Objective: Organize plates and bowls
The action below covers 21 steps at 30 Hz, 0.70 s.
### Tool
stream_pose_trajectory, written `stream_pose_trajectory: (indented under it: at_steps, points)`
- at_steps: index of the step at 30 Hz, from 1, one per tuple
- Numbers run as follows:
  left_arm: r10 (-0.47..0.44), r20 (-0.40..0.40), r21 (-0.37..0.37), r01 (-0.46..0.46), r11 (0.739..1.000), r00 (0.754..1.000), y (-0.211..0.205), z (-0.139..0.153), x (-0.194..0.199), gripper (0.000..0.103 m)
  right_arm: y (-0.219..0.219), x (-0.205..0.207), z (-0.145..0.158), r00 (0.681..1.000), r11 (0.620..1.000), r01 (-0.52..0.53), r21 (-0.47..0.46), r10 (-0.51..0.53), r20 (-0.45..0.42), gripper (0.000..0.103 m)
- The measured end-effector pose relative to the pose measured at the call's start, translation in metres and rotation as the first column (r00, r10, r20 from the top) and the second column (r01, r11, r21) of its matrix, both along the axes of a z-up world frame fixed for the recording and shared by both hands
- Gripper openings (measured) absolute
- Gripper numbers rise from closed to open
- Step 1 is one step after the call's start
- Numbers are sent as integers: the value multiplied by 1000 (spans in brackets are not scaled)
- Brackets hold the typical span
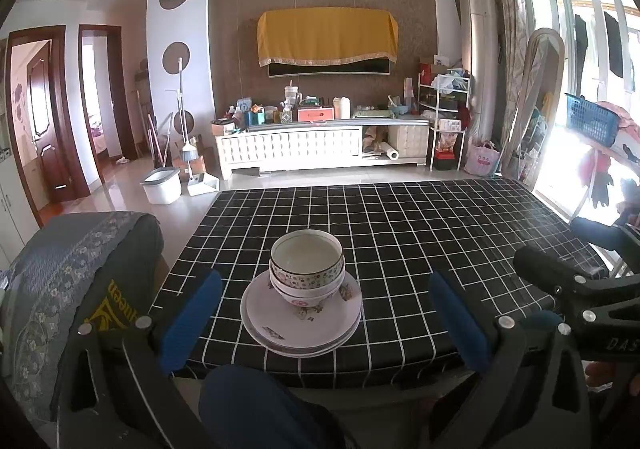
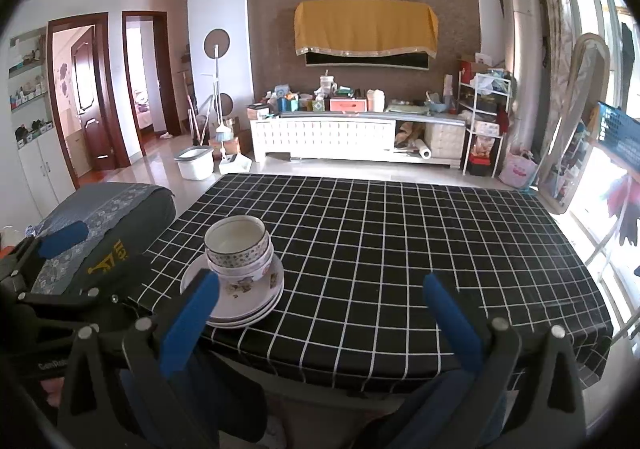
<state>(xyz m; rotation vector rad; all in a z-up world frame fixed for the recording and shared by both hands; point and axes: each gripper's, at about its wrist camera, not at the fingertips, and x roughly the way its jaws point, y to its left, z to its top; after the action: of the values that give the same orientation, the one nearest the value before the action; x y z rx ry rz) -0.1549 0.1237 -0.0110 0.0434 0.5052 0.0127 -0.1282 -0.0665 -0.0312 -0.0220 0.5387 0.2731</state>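
I see the bowls (image 1: 307, 269) nested together, the top one empty, standing on stacked plates (image 1: 303, 323) near the table's (image 1: 440, 233) near edge. My left gripper (image 1: 326, 319) hangs off that edge, fingers wide apart, the stack framed between them but untouched. My right gripper (image 2: 322, 315) is also spread, empty, the stack beside its left finger (image 2: 190, 323).

checked tablecloth (image 1: 420, 233), white bucket (image 1: 161, 185), covered television (image 1: 328, 41)
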Motion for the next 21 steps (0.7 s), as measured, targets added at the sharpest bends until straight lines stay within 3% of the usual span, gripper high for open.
stream_pose_trajectory:
  at_steps: [21]
  points:
    - [-2, -4, -10, 2, 1000, 1000, 0, -1, -1, 102, -4, 2, -2, 1000, 1000, 7, 0, -7, -8, 103]
